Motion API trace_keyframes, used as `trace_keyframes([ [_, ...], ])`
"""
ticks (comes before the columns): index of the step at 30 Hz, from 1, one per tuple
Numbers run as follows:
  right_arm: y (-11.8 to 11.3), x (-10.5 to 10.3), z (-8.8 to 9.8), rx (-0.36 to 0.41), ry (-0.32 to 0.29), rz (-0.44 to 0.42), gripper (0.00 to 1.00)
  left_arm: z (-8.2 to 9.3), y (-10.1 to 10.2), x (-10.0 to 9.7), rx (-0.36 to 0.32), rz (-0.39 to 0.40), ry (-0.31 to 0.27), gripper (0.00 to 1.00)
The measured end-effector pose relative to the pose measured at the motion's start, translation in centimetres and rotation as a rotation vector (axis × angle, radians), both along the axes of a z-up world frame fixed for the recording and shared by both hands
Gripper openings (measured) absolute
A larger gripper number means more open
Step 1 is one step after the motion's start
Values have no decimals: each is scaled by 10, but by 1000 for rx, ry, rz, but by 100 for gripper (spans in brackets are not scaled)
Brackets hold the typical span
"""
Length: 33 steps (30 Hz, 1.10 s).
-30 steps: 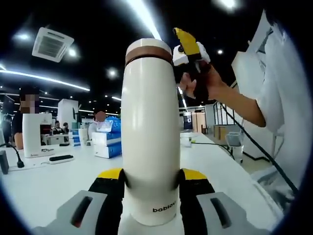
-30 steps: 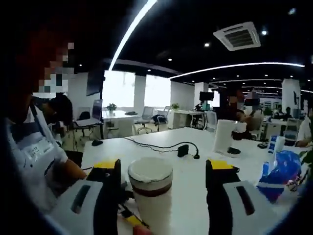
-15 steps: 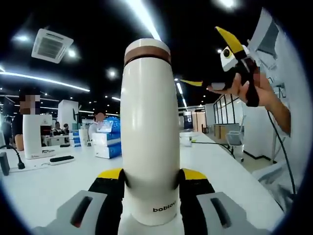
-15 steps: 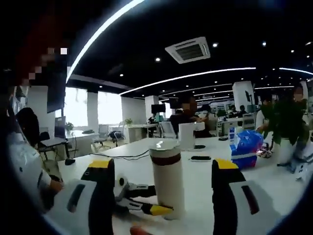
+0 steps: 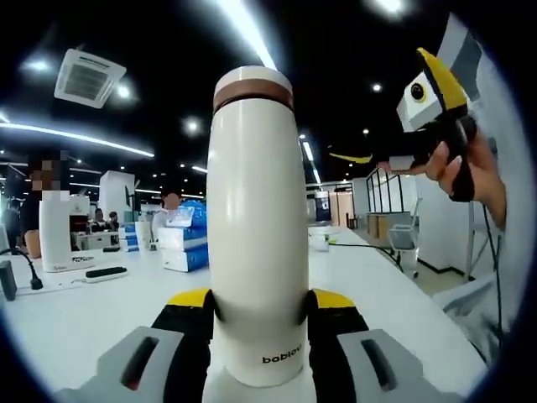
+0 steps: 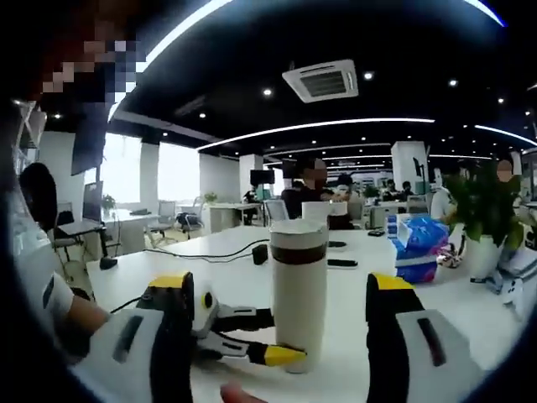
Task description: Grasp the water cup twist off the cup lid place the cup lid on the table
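The left gripper (image 5: pixel 258 323) is clamping the tall cream-white cylindrical water cup (image 5: pixel 256 227) low on its body, its two yellow-tipped black jaws pressing against either side just above the printed lettering. The cup is standing upright between those jaws on the white table (image 5: pixel 75 315), rising straight ahead of this gripper. The cup lid (image 5: pixel 252 87), a white cap above a brown band, is sitting on top of the cup.

In the left gripper view, the right gripper (image 5: pixel 394 138) is showing at the upper right, well apart from the lid, gripped by the person's hand (image 5: pixel 466 164); its yellow-tipped jaws are spreading wide with nothing between them.

In the right gripper view, the right gripper's own jaws (image 6: pixel 281 290) are standing wide apart and holding nothing, and the cup (image 6: pixel 299 295) is standing beyond them, roughly midway across the gap. The left gripper (image 6: pixel 252 340) is reaching in from the left of that view and meeting the cup near its base. A blue packet (image 6: pixel 417 243) is lying farther off to the right of the jaws.
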State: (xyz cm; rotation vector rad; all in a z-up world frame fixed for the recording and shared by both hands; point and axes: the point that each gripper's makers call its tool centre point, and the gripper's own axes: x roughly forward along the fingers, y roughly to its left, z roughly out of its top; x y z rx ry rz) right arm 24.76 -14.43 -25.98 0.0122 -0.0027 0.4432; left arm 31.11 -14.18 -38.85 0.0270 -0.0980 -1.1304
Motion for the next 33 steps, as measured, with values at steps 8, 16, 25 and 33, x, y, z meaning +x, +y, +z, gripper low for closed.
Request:
trace_keyframes([
  [8, 9, 42, 23, -9, -70, 9, 85, 0, 0, 1, -1, 0, 1, 45],
  [16, 8, 61, 25, -44, -72, 12, 66, 0, -1, 1, -3, -2, 4, 45],
  [25, 6, 66, 18, -41, -38, 15, 57, 1, -1, 0, -3, -3, 4, 45],
  [33, 13, 66, 16, -60, -17, 45, 47, 1, -1, -1, -3, -3, 4, 45],
])
